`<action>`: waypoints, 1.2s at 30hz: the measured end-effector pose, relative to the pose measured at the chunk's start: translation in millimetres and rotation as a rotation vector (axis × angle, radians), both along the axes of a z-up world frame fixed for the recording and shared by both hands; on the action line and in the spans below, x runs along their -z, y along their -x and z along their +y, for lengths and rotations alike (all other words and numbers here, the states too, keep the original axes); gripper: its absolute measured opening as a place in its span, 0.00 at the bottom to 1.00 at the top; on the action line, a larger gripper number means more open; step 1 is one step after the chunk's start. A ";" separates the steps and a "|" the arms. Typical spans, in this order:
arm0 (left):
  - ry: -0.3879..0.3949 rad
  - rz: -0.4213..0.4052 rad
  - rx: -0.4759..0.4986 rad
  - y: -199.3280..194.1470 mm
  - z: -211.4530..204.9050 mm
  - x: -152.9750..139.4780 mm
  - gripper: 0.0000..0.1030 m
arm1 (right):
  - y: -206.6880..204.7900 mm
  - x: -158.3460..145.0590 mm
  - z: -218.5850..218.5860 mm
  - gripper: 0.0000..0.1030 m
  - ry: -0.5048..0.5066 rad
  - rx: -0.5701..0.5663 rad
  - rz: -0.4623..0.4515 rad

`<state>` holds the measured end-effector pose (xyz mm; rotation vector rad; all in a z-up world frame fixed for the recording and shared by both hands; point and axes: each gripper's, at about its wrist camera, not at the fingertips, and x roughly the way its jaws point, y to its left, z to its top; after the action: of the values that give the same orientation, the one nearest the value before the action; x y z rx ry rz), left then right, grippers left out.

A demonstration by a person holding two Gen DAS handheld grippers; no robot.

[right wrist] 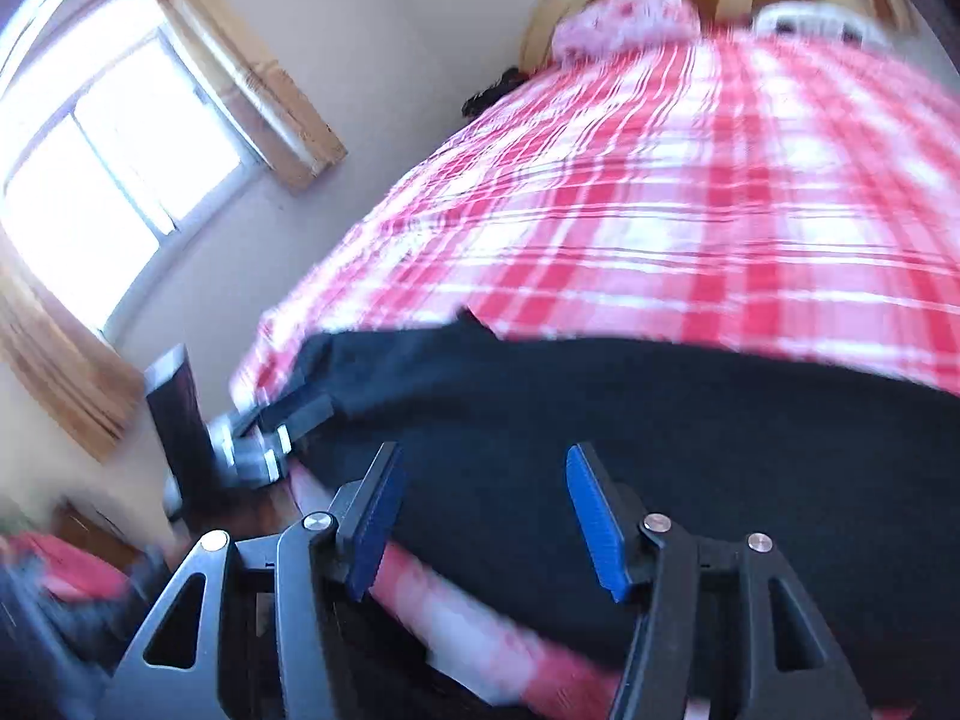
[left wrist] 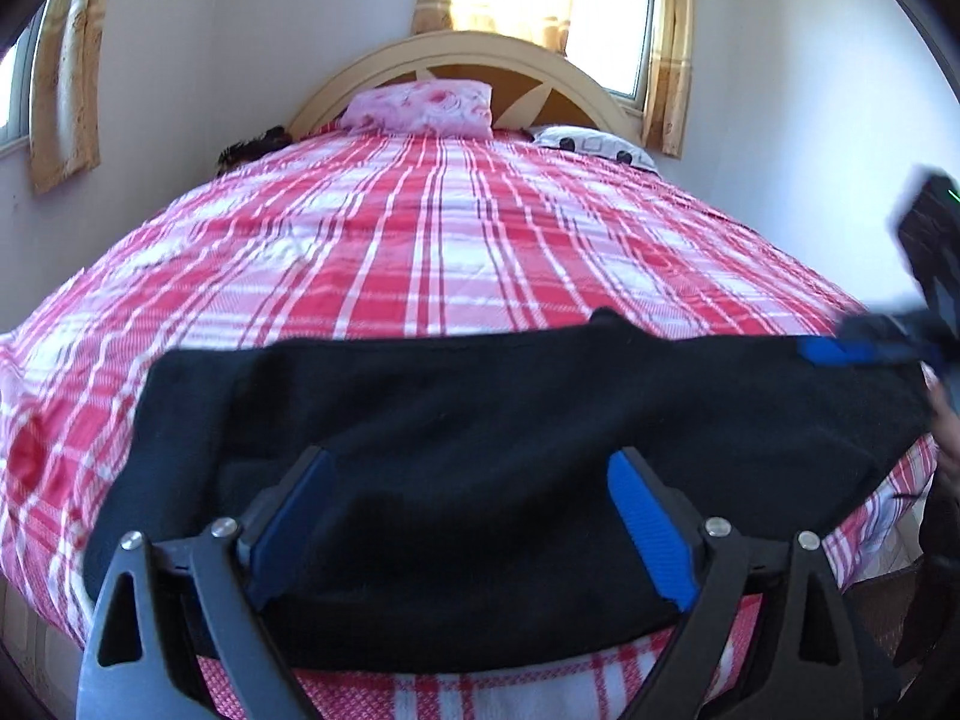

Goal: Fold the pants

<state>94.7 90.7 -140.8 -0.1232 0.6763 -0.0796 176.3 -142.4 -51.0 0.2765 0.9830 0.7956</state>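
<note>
Black pants (left wrist: 480, 420) lying crosswise at frame bottom, under left tool (left wrist: 474, 516) and right tool (right wrist: 480, 516); both spread, pinching nothing.

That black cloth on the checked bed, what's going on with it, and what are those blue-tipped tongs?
A person is folding black pants on a bed with a red-and-white checked cover, using a hand-held gripper in each hand. The pants lie as a wide band near the foot of the bed. Both the left gripper and the right gripper hover over the fabric with jaws open, holding nothing. The right view is blurred.
</note>
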 end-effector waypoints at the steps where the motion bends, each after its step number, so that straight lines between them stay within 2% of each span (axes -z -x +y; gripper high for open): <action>1: 0.004 0.002 0.002 0.4 1.7 1.4 0.92 | -19.6 5.2 15.3 0.56 -0.022 -0.006 0.050; 4: 0.009 0.009 0.016 0.9 0.2 5.9 0.92 | -65.9 20.3 52.9 0.56 -0.060 0.008 0.161; 8: -0.031 0.025 0.030 -0.3 -3.8 12.6 0.92 | -97.7 38.0 84.5 0.56 -0.066 0.001 0.267; 11: -0.042 0.016 0.036 -0.4 -6.1 14.8 0.96 | -111.1 52.0 98.9 0.55 -0.054 -0.016 0.336; 16: -0.074 0.016 0.043 0.0 -10.8 17.1 0.99 | -120.4 64.4 115.1 0.29 -0.060 -0.045 0.396; 22: -0.075 0.016 0.043 -0.2 -11.3 17.3 1.00 | -121.6 69.8 125.8 0.14 -0.048 -0.030 0.394; 27: -0.076 0.015 0.043 -0.2 -11.6 18.2 1.00 | -116.1 58.0 122.4 0.10 -0.057 -0.008 0.335; 31: -0.077 0.012 0.044 -1.1 -11.3 18.1 1.00 | -113.9 40.4 112.7 0.05 -0.102 0.018 0.282; 36: -0.073 0.008 0.045 -0.4 -11.3 16.9 1.00 | -107.0 15.2 112.0 0.05 -0.113 0.029 0.184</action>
<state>95.1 79.4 -157.8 -0.0386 0.6892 -0.0977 283.3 -30.4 -66.1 0.4670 1.1057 0.8108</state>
